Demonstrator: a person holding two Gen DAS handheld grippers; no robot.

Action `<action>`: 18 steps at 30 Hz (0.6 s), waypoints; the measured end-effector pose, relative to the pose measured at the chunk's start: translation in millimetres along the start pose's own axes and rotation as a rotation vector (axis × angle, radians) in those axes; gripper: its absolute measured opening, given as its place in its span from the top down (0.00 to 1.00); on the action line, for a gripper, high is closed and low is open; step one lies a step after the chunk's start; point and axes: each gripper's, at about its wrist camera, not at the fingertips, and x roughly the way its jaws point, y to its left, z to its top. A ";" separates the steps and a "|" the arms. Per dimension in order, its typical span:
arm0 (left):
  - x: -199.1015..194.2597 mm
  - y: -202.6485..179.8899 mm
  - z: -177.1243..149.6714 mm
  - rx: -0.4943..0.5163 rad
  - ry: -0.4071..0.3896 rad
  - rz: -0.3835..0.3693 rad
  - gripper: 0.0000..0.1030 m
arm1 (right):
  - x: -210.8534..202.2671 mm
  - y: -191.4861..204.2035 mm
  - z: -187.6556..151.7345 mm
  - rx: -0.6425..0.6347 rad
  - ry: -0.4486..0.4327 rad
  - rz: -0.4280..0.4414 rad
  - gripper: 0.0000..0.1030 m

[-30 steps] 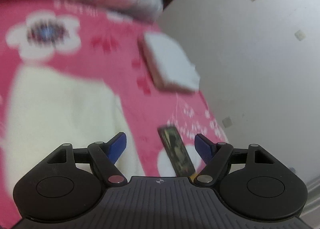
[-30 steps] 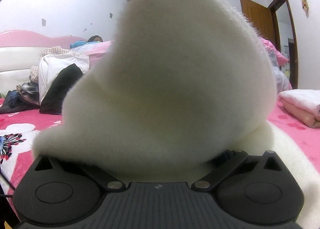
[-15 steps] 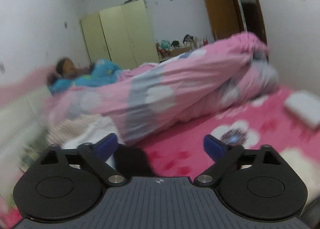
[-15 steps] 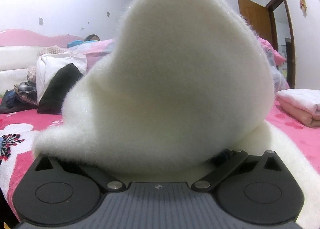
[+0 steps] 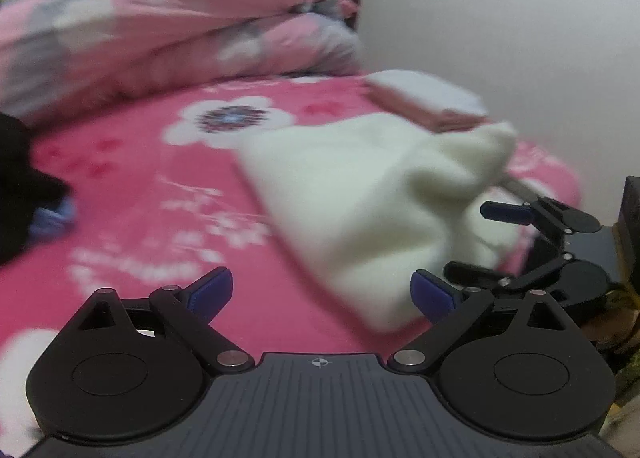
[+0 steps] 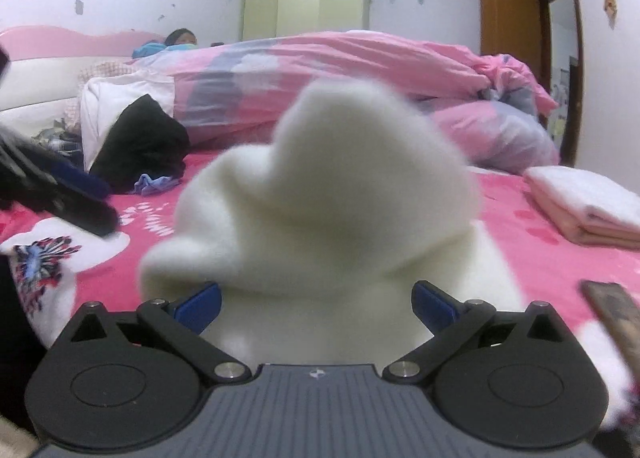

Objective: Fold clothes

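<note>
A white fluffy garment [image 5: 360,198] lies in a heap on the pink flowered bed sheet [image 5: 132,194]. My left gripper [image 5: 322,294] is open just short of its near left edge, with only sheet between the blue pads [image 5: 212,292]. At the garment's right end is my right gripper [image 5: 468,240], turned on its side, jaws apart. In the right wrist view the garment [image 6: 320,198] bulges up between the wide-spread jaws of my right gripper [image 6: 316,306], and the pads [image 6: 434,308] do not squeeze it. My left gripper [image 6: 104,204] shows blurred at the left.
A folded pink and white stack [image 6: 588,206] sits on the bed's right side near the wall. A rolled pink duvet [image 6: 340,70] runs across the back, with a black garment [image 6: 140,142] before it. A person [image 6: 182,38] lies at the headboard. A dark flat object [image 6: 616,314] lies at right.
The right gripper's jaws have spread wide and the fluffy lump has sunk lower between them. The left view swung up across the room and back down onto the garment.
</note>
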 end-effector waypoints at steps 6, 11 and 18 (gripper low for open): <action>18.2 -27.1 -15.8 0.149 -0.063 -0.002 0.17 | -42.2 -53.4 23.4 0.366 -0.013 0.073 0.00; 39.9 -41.0 -28.6 0.264 -0.080 0.074 0.35 | -28.9 -103.7 33.6 0.792 0.024 0.216 0.00; 42.7 -51.8 -43.0 0.342 -0.151 0.130 0.36 | 21.8 -111.4 48.0 0.895 0.192 0.209 0.00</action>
